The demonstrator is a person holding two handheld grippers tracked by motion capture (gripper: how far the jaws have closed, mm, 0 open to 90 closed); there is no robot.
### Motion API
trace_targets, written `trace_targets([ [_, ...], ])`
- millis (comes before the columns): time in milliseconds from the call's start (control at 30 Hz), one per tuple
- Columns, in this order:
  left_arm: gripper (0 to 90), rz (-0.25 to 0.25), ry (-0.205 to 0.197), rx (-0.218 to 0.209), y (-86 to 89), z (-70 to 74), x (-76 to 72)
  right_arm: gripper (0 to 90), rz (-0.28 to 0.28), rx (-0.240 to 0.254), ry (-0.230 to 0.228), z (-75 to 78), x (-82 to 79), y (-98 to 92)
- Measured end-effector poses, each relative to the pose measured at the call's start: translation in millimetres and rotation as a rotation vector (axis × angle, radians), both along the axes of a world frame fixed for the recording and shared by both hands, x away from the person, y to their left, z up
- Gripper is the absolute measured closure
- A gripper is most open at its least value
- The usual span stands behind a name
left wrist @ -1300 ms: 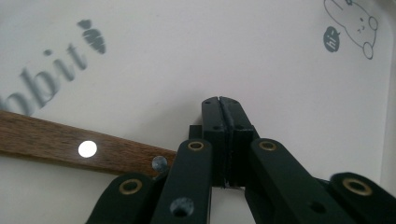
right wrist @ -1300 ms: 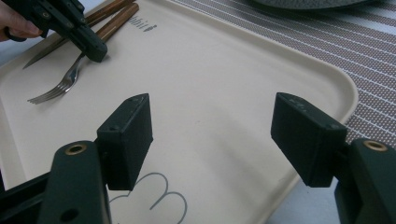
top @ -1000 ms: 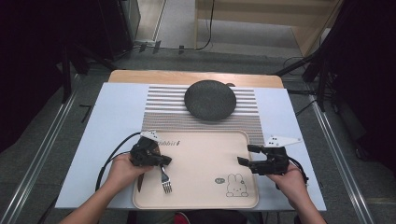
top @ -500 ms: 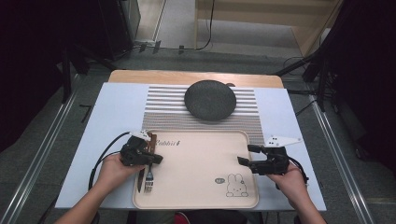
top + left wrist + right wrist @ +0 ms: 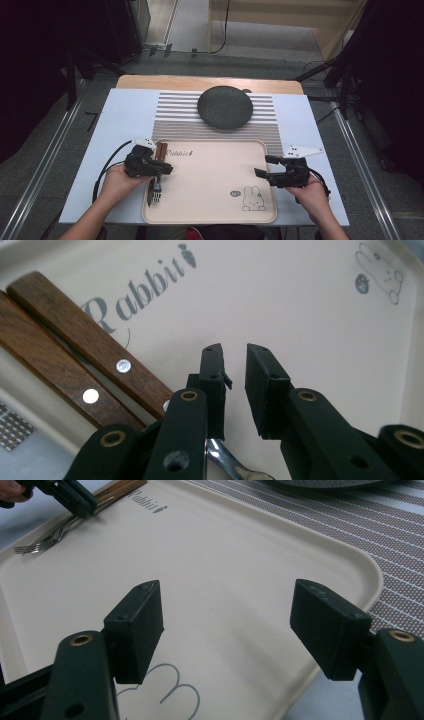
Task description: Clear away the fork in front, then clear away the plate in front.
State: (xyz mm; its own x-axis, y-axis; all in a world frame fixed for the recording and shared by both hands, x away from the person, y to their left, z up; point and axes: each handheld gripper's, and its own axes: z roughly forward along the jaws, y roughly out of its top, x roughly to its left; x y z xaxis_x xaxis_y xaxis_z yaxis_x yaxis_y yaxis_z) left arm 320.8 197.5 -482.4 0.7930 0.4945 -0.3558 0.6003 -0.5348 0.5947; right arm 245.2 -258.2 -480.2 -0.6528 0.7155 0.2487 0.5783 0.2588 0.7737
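Two forks with brown wooden handles (image 5: 100, 347) lie side by side along the left edge of the beige rabbit tray (image 5: 215, 200), tines (image 5: 155, 194) toward me. My left gripper (image 5: 167, 170) hovers just over their metal necks (image 5: 225, 462). Its jaws (image 5: 234, 355) have just been opening and stand a little apart, with nothing between them. My right gripper (image 5: 262, 166) rests at the tray's right edge, jaws (image 5: 240, 625) wide open and empty over the rabbit drawing. The right gripper view also shows the forks (image 5: 50, 537) and the left gripper (image 5: 75, 500) far off.
A dark round plate (image 5: 225, 106) sits on a striped placemat (image 5: 175, 120) behind the tray. Everything lies on a pale sheet (image 5: 115, 120) over the table. A black cable (image 5: 107, 162) loops left of my left hand.
The left gripper slid a fork leftward on the tray until it lay beside the other one. Its jaws then parted and let the fork go. The right gripper kept still.
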Motion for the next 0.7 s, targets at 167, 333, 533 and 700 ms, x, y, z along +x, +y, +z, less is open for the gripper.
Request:
trace_targets([
  [167,56.4,0.008,0.008,-0.077,3.6,6.7,2.0,28.5,-0.004,0.009,0.003,-0.2,-3.0,-1.6],
  [333,40.2,0.009,-0.043,-0.082,6.4,10.4,3.2,28.4,0.001,0.006,0.01,-3.9,-4.9,-2.3],
  [533,39.9,0.013,-0.066,-0.079,10.4,14.9,6.0,28.4,0.005,0.008,0.017,-4.7,-4.4,-1.1],
  [700,36.6,0.052,-0.049,-0.098,16.1,13.7,12.8,28.4,0.008,0.006,0.018,-5.3,-3.6,-0.8],
])
